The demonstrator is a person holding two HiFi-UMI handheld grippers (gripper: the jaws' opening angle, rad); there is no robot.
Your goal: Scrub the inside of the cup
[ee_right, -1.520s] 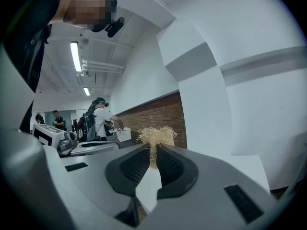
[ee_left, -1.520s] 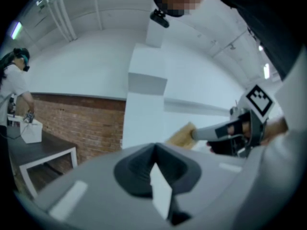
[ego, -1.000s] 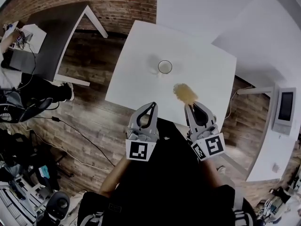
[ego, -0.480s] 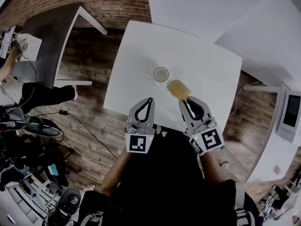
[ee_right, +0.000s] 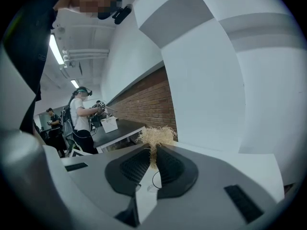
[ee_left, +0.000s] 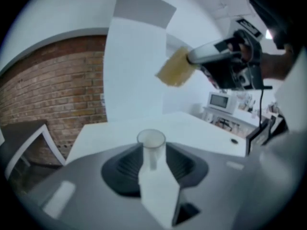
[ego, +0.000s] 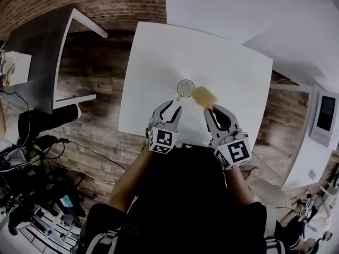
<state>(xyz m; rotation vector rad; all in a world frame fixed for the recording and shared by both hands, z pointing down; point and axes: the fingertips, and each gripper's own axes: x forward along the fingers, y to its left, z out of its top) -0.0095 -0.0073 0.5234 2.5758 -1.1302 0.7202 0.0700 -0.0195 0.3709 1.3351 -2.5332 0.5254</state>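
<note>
On the white square table (ego: 159,62), one clear glass cup (ego: 185,88). The left gripper (ego: 172,107) has just opened its jaws wide, nothing between them, cup just ahead. The right gripper (ego: 210,109) pinches one tan fibrous scrubber (ego: 203,97).

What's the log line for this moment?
left gripper: jaws just opening, cup ahead between them, ungripped | right gripper: shut on scrubber, outside cup | scrub: not started

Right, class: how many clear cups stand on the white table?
1. The clear round cup stands upright on the white square table, beside the tan fibre scrubber gripped by the right gripper. No other shows.
</note>
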